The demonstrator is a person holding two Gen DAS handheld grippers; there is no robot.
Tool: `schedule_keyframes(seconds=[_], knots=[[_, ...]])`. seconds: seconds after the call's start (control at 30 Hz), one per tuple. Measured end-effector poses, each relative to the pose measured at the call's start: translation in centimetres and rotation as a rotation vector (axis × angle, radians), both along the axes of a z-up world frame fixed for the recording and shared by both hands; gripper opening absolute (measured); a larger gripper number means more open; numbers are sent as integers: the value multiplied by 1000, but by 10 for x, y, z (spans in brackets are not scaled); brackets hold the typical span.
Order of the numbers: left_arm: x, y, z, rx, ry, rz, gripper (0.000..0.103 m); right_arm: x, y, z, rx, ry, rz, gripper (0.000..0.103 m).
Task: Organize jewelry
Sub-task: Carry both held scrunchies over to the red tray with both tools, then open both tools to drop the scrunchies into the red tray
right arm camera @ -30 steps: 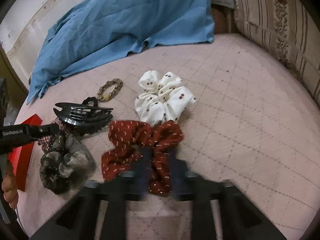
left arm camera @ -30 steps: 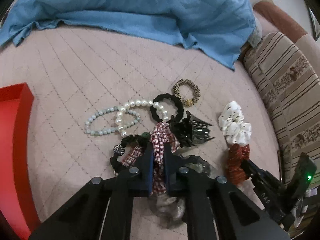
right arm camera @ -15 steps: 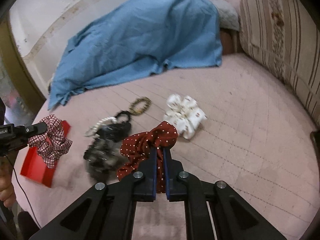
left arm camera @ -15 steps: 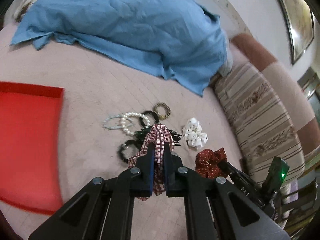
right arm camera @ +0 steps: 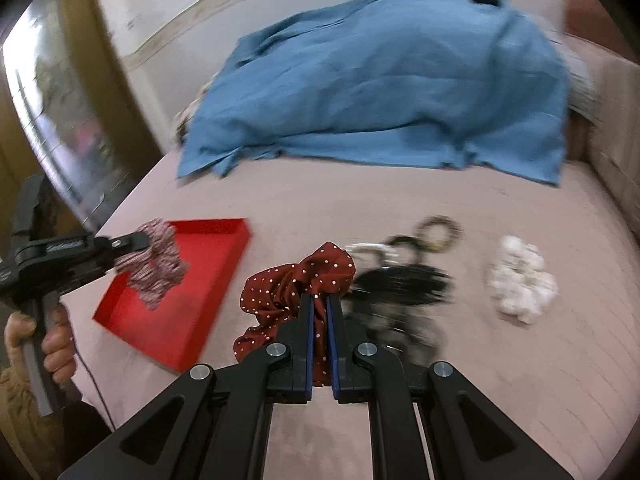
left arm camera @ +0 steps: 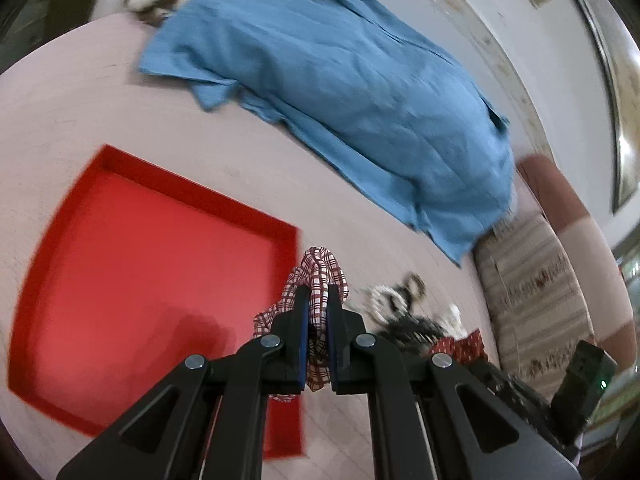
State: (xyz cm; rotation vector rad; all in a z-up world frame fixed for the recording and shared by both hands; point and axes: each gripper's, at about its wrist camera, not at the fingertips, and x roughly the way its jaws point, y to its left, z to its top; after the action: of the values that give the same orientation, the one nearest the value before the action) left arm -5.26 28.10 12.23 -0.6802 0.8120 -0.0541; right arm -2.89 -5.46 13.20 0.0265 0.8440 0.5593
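The red-and-white plaid fabric scrunchie (left arm camera: pixel 320 280) hangs clamped between the closed fingers of our left hand-held gripper (left arm camera: pixel 318 300), above the near right edge of the shallow red rectangular tray (left arm camera: pixel 120 280) that lies on the pink quilted bed (right arm camera: pixel 440 400). Our right hand-held gripper (right arm camera: pixel 319 308) is clamped on the dark red white-dotted fabric scrunchie (right arm camera: pixel 296 280), held above the bed, beside the tray. We judge both scrunchies to be light, soft and limp; they droop around the fingers, so a pinch on a bunched fold should hold them, and neither looks fragile. The left wrist view shows the tray floor, bare where visible. The right wrist view alone shows the remaining pile: a white scrunchie (right arm camera: pixel 520 280), a black claw clip (right arm camera: pixel 404 280) and a gold beaded ring (right arm camera: pixel 440 232), all blurred, near one another on the bed.
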Motion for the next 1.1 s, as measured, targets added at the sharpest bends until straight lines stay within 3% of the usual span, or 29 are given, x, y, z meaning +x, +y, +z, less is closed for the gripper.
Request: schedule_keyframes(seconds=[0.17,0.47,0.77,0.83,0.9,0.97,1.1], knots=[[15,53,-19,7,33,96,7,19,78,-1,4,20,109,7],[32,105,-38,142,113,226,7,60,188,-33,-11,70,200,7],[28,121,-44,78,88,245,7,82,242,-65,-32,123,231,7],[26,125,-44,63,84,266,14,83,248,-71,-38,132,235,7],[24,127,-44,56,81,281,34,81,254,-74,-51,127,244,9],[21,128,-41,51,67,291,47,81,254,-75,-57,119,244,10],[17,126,-31,37,17,282,54,78,251,-69,-57,97,238,39]])
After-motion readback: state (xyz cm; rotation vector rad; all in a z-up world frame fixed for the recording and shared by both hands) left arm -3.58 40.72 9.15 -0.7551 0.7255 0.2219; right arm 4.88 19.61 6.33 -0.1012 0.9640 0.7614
